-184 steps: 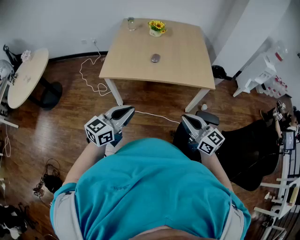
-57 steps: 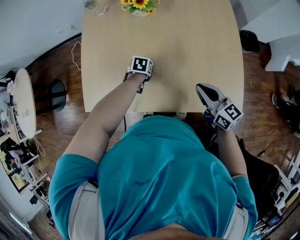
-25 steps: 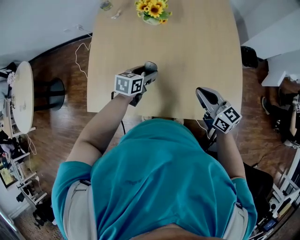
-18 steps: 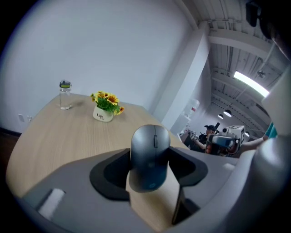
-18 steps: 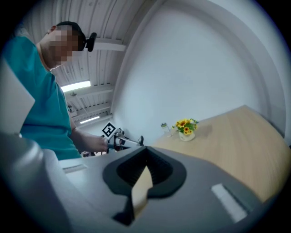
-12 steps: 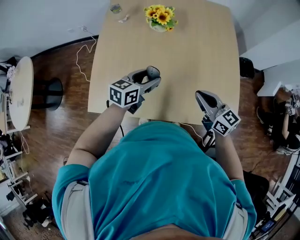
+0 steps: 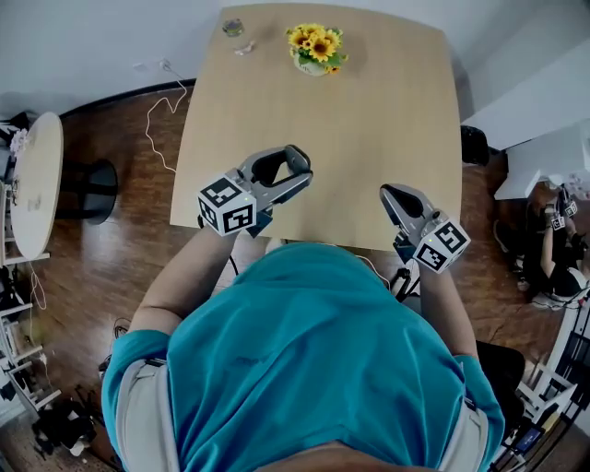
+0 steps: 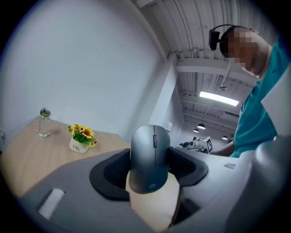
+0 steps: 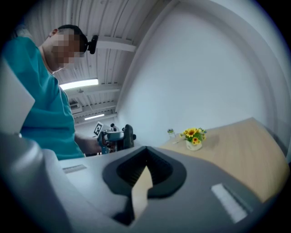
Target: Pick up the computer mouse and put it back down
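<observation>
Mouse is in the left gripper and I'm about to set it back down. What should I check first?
1. Left gripper clamps the mouse by both sides: ok.
2. Mouse off the table: ok.
3. Bare table beneath: ok.
4. Flower pot and bottle far off at the far edge: ok.
5. Right gripper shut, empty, apart: ok.
6. Mouse flat for landing: not ok, its top seems to face back along the gripper.
</observation>
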Action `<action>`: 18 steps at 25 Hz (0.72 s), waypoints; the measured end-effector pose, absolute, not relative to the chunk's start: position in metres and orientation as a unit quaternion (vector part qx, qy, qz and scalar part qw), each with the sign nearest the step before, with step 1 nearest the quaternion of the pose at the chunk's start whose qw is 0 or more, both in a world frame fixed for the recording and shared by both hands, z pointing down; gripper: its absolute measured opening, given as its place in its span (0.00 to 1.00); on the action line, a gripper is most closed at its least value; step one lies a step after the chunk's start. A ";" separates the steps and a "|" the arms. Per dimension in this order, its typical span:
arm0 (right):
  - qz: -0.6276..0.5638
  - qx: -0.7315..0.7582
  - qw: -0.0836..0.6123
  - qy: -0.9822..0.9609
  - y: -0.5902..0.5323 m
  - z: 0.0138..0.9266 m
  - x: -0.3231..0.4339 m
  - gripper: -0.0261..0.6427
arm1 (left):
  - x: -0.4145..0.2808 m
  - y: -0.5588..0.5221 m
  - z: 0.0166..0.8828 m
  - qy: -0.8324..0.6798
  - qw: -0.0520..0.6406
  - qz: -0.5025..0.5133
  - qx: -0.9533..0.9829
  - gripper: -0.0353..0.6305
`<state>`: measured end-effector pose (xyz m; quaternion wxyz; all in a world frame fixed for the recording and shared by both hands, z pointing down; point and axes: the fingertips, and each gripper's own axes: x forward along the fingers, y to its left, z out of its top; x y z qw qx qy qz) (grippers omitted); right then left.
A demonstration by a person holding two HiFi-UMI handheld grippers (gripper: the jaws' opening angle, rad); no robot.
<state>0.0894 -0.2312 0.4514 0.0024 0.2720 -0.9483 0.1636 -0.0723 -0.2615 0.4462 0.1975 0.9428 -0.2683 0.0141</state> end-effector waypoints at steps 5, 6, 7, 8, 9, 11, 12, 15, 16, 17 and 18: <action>0.153 0.270 0.000 -0.951 -0.226 0.440 0.086 0.04 | -0.083 -0.252 0.450 -0.263 0.198 0.000 0.944 0.47; 0.152 0.270 0.000 -0.951 -0.225 0.439 0.085 0.04 | -0.085 -0.251 0.451 -0.264 0.200 -0.001 0.944 0.47; 0.151 0.270 -0.001 -0.951 -0.224 0.438 0.085 0.04 | -0.086 -0.250 0.453 -0.265 0.201 -0.001 0.943 0.47; 0.151 0.270 0.000 -0.951 -0.224 0.438 0.085 0.04 | -0.087 -0.248 0.454 -0.266 0.203 0.000 0.942 0.47; 0.151 0.270 0.000 -0.951 -0.223 0.438 0.085 0.04 | -0.088 -0.247 0.457 -0.267 0.204 0.001 0.942 0.47; 0.151 0.271 0.000 -0.951 -0.221 0.438 0.083 0.04 | -0.091 -0.245 0.460 -0.268 0.208 0.001 0.941 0.47; 0.151 0.271 0.000 -0.951 -0.220 0.438 0.083 0.04 | -0.092 -0.245 0.460 -0.268 0.209 -0.001 0.941 0.47; 0.151 0.272 -0.001 -0.950 -0.220 0.439 0.082 0.04 | -0.094 -0.243 0.461 -0.269 0.208 -0.005 0.940 0.47; 0.151 0.272 0.000 -0.950 -0.219 0.439 0.083 0.04 | -0.093 -0.242 0.461 -0.270 0.207 -0.005 0.940 0.47; 0.151 0.273 0.000 -0.950 -0.218 0.440 0.083 0.04 | -0.093 -0.241 0.462 -0.270 0.204 -0.002 0.941 0.47; 0.151 0.274 0.000 -0.950 -0.217 0.440 0.084 0.04 | -0.093 -0.240 0.462 -0.271 0.200 0.003 0.942 0.47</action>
